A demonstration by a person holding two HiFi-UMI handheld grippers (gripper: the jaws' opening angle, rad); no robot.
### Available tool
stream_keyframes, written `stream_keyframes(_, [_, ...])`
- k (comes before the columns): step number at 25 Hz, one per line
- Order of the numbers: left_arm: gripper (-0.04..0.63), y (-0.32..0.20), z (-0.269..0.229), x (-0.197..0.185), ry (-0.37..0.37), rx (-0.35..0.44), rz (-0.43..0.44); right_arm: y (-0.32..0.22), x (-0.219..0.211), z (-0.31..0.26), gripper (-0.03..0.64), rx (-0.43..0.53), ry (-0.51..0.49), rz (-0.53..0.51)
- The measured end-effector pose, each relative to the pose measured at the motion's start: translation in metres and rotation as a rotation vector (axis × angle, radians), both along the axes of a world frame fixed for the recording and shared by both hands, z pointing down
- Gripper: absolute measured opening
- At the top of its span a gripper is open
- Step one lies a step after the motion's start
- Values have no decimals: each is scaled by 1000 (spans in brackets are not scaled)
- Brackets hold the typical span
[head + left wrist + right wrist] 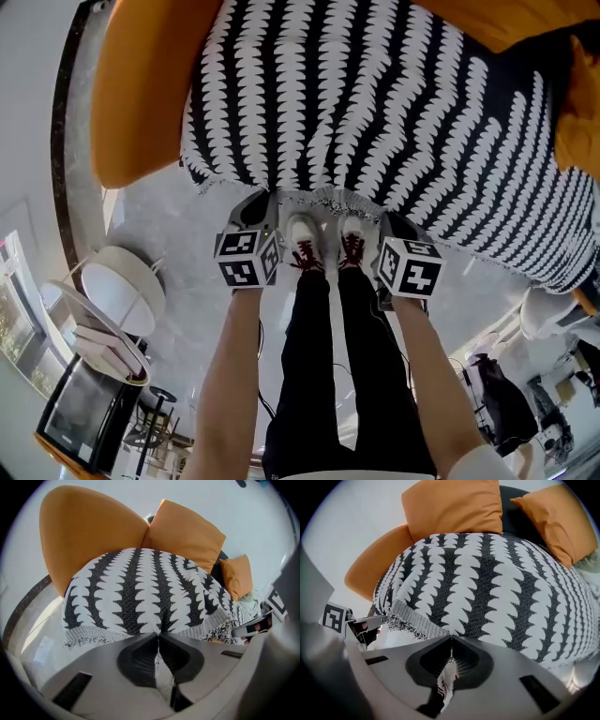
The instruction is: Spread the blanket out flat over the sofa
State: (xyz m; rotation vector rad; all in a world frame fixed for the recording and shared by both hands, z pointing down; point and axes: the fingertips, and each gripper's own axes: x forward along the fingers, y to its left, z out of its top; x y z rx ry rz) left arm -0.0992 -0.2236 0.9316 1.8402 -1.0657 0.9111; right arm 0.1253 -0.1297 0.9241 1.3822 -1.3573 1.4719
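The near hem (323, 199) of the blanket (375, 103) is clamped by the left gripper (158, 634) and the right gripper (451, 637), equally near, the orange sofa (141, 84) lying ahead

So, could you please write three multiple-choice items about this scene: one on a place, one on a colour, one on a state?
1. Where does the black-and-white patterned knitted blanket lie?
A) folded on the floor
B) over the orange upholstered sofa
C) on a chair

2. What colour are the square fabric cushions?
A) orange
B) green
C) blue

3. How do the left gripper's jaws stand?
A) wide apart
B) closed on the blanket's hem
C) closed on a cushion

1 B: it drapes the seat.
2 A: they match the sofa.
3 B: the hem runs between the closed jaws.
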Motion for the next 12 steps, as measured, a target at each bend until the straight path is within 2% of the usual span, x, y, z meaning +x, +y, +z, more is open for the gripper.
stream_keyframes(6, [25, 4, 2, -3, 7, -7, -10, 10, -4, -4, 11, -14, -21, -10])
stream_keyframes(12, [25, -6, 6, -5, -54, 46, 22, 6, 1, 1, 12, 24, -30, -33])
